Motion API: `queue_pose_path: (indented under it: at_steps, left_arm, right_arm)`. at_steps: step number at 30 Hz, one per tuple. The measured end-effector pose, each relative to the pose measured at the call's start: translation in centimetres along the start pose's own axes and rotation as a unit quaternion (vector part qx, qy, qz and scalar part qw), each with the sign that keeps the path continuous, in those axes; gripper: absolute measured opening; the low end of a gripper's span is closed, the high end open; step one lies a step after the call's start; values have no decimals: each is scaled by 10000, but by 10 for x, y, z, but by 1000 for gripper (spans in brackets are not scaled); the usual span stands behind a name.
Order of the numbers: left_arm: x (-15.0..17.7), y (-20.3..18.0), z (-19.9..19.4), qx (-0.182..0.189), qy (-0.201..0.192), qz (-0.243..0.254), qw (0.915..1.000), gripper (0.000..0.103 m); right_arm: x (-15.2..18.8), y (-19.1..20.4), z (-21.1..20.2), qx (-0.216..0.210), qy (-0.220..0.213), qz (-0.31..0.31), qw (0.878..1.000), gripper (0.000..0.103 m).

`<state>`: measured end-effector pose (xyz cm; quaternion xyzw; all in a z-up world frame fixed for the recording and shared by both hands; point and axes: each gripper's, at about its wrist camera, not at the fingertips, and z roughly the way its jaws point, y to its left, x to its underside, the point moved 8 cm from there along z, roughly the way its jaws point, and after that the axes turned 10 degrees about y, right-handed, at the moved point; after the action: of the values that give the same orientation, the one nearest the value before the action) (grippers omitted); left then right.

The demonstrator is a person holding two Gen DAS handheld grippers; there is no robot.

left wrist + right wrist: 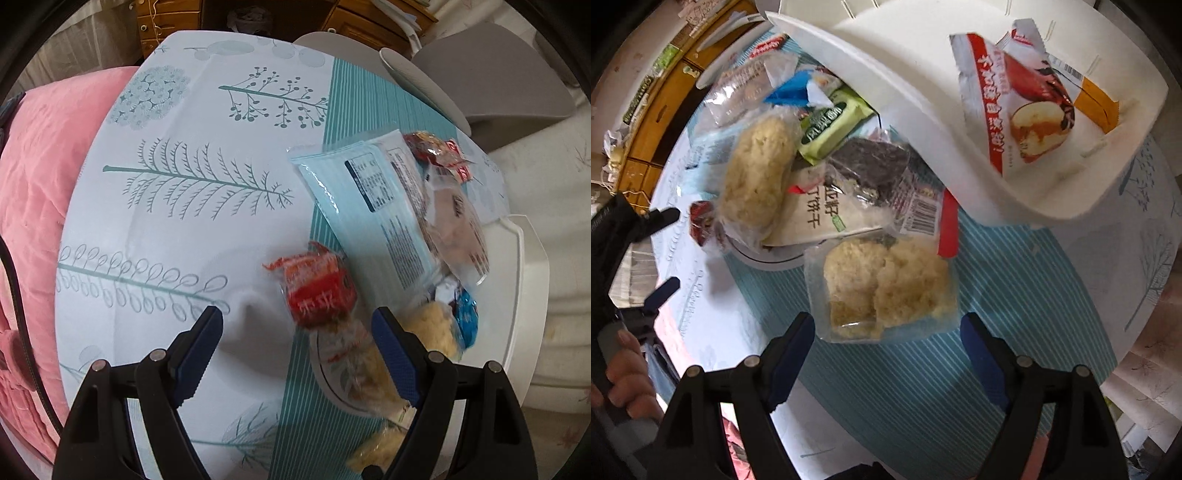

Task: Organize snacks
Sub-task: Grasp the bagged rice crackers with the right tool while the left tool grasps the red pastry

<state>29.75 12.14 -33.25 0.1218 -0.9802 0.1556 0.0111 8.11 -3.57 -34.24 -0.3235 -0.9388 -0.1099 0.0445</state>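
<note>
The right tool (886,354) points almost straight down, its blue-padded jaws spread wide with nothing between the pads. Just ahead of its tips, centred on the gap, lies a clear plastic packet of pale yellow crumbly cake (886,288) on the teal-striped tabletop (1015,295). The packet is squarish, only slightly longer across the gap than along it, so the jaws already stand to either side of its wider span; a straight drop looks like all this grasp needs, though the crinkly wrapper may slip. Beyond it sits the heap of mixed wrapped snacks (820,166), and past that the white plastic bin (1071,177), tilted in view, holding a red-and-white apple-picture snack bag (1015,96).

The left tool (295,339) is also spread wide and empty, angled steeply down. A small red-wrapped sweet (317,288) lies just ahead and between its pads, nearer the right-hand one, with a clear packet of yellowish biscuits (354,369) overlapping beneath it. So each hand has its own target; the right one is better lined up with its packet and closer to the bin.
</note>
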Motion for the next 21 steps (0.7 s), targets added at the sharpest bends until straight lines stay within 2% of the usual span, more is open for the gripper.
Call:
queue_pose_path:
  at_steps: [5, 13, 18, 20, 21]
  left_arm:
    - [-9, 3, 13, 23, 120, -154, 9998, 73]
    - [-17, -5, 30, 101, 270, -227, 9993, 66]
    - [-23, -9, 35, 20, 233, -143, 9996, 58]
    - [-27, -15, 38, -54, 217, -113, 9997, 56]
    - [-27, -16, 38, -86, 220, -97, 9997, 52]
  right_arm:
    - [-2, 3, 11, 225, 40, -49, 9997, 82]
    - [-8, 14, 22, 467, 82, -113, 9988, 83]
    - [-12, 20, 30, 709, 125, -210, 9972, 83]
    - [-13, 21, 32, 772, 140, -233, 9966, 81]
    - [-11, 23, 33, 771, 138, -231, 9967, 79]
